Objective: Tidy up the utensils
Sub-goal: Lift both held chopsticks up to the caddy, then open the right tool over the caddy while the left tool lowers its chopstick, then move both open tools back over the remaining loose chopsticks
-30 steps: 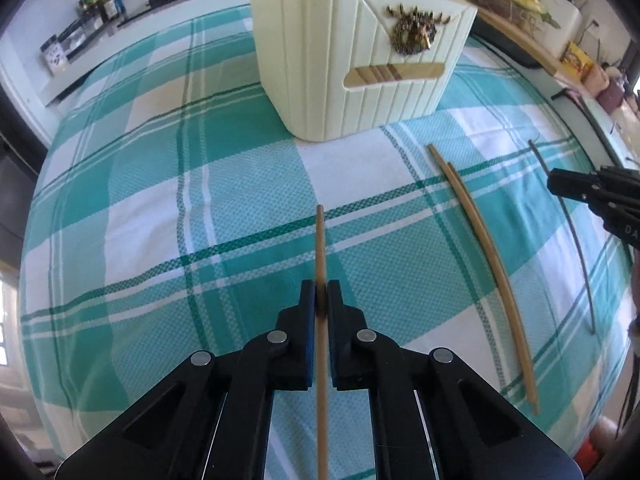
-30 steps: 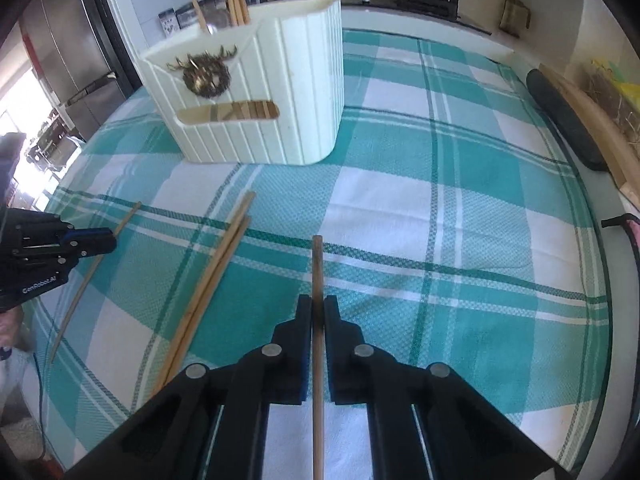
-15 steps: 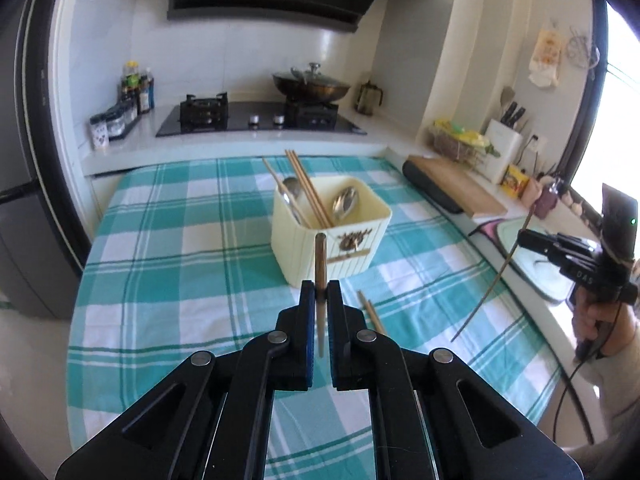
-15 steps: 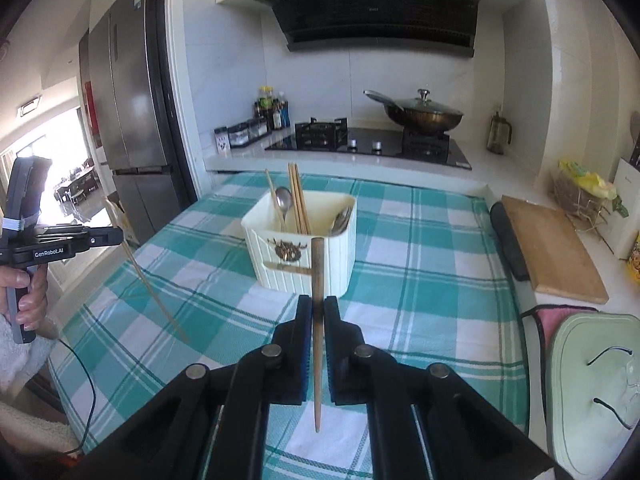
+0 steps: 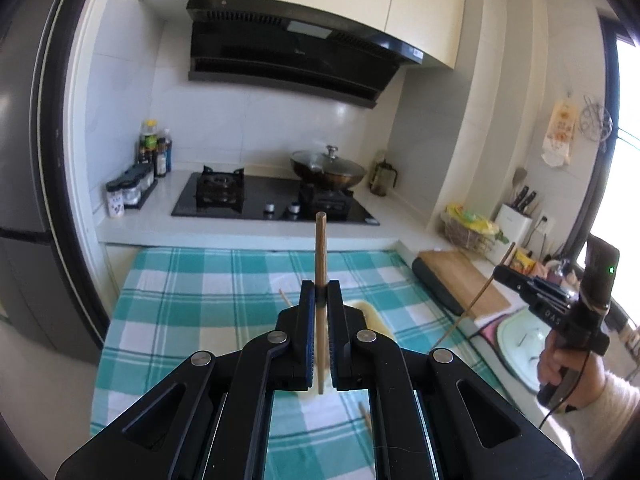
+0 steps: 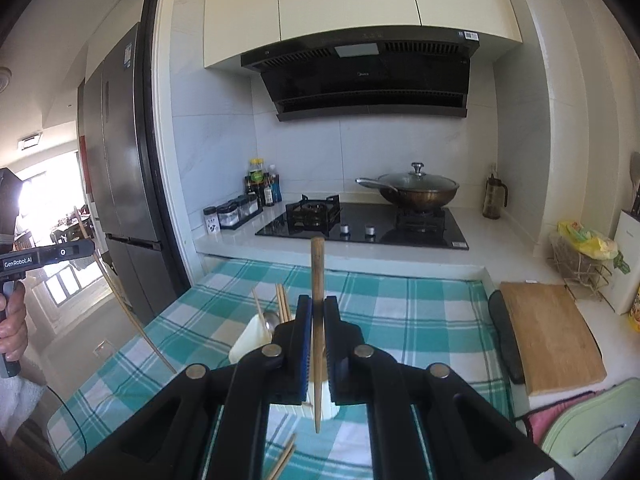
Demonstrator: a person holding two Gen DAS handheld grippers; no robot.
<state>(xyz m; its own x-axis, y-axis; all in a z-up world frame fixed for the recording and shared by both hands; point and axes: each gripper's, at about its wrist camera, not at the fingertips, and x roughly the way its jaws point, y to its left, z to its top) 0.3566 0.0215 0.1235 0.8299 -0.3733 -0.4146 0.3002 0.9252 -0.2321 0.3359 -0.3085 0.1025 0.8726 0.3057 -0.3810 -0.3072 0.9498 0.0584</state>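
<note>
Both up off the bench (image 5: 180,300) vs a second ago, cameras now facing the stove. Left hand-held gripper (image 5: 320,294) pinching a chopstick (image 5: 320,248) upright; right hand-held gripper (image 6: 318,304) pinching its own chopstick (image 6: 317,268). Utensil holder (image 6: 250,340) sits below, mostly hidden behind the jaws.

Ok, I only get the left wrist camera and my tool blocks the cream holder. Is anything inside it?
Observer: Yes. The right wrist view shows a spoon standing in the cream holder.
Operator: Only a spoon?
Observer: No, standing chopsticks poke up right beside it.
Operator: Does my own chopstick hang straight down?
Observer: Seen from the side, the held chopstick in the left tool slants down toward the tablecloth.
</note>
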